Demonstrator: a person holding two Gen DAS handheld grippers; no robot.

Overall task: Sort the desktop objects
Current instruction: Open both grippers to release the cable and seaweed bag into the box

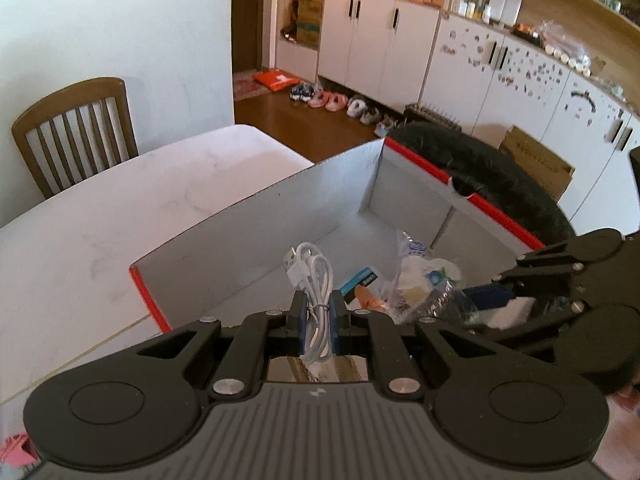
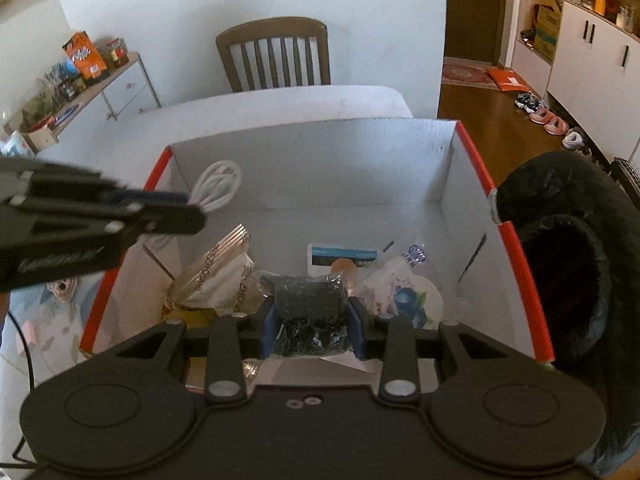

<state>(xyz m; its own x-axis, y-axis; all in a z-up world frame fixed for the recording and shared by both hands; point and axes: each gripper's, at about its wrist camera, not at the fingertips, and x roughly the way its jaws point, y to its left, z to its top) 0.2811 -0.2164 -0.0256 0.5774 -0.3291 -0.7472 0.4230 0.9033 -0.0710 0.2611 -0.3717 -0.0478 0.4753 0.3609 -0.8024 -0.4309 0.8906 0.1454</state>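
A white cardboard box with red edges (image 1: 256, 216) (image 2: 320, 160) stands on the white table. My left gripper (image 1: 318, 308) is shut on a coiled white cable (image 1: 316, 276), held above the box's left part; the cable also shows in the right wrist view (image 2: 218, 184). My right gripper (image 2: 312, 322) is shut on a dark, shiny packet (image 2: 310, 300) just above the box's contents. The right gripper also shows in the left wrist view (image 1: 496, 294). Inside the box lie clear plastic bags (image 2: 404, 292), a paper packet (image 2: 224, 276) and a blue-labelled card (image 2: 344, 256).
A wooden chair (image 2: 276, 56) stands behind the white table (image 1: 120, 208). A black padded chair (image 2: 568, 240) is right beside the box. White cabinets (image 1: 380, 40) and shoes on the floor (image 1: 336, 100) lie beyond. A sideboard with groceries (image 2: 80, 76) is at the left.
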